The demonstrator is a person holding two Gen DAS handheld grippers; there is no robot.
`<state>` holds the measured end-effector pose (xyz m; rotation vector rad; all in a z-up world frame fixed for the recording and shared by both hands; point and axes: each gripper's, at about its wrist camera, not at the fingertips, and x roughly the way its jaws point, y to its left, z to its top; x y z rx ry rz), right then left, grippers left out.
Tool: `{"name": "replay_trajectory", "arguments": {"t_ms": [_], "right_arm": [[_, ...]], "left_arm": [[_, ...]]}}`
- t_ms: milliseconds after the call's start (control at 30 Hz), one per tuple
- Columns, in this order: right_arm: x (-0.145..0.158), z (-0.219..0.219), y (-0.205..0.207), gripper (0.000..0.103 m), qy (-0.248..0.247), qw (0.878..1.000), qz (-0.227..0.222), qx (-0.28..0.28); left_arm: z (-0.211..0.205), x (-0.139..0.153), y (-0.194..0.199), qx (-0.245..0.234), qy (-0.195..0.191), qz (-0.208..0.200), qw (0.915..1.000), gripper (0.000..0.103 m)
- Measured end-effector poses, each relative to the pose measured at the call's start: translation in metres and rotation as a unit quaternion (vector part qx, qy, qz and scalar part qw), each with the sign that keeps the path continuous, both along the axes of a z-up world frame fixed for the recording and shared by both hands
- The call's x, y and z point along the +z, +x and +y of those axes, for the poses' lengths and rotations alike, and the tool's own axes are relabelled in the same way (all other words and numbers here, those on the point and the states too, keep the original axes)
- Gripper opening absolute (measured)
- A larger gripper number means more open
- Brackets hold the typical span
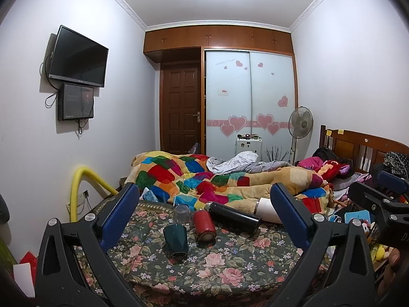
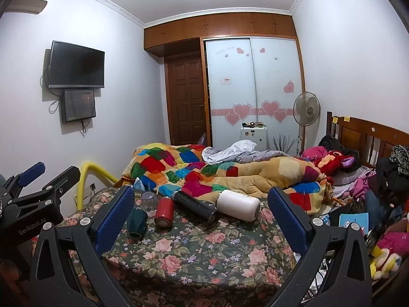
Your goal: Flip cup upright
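Left tongs: jaws spread wide, nothing between the pads, held above the near edge of the desk, which wears a floral cloth. Right tongs: likewise released and empty, hovering beside the left pair; each pair shows at the edge of the other's view.

Green cup: stands mouth down on the cloth, left of centre, facets visible. In the right wrist view the same cup sits just beyond the left blue pad.

Clear cup: behind the green one, also inverted, as far as I can tell.

Red can: on its side, just right of the green cup, end facing the cameras.
Black flask: lying flat behind the can.
White tumbler: lying flat, right of the flask.

Beyond the desk, a bed with a patchwork quilt.
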<state>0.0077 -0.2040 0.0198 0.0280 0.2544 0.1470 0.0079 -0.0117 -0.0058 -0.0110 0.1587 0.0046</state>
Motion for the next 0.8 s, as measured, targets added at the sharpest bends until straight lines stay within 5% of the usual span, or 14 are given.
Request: {"name": "replay_trajectory", "arguments": {"t_ms": [800], "right_arm": [[-0.0033, -0.0084, 0.0044, 0.103, 0.004, 1.000, 0.006, -0.002]], "left_arm": [[-0.0051, -0.0034, 0.0070, -0.001, 0.002, 0.005, 1.0000, 0.103]]}}
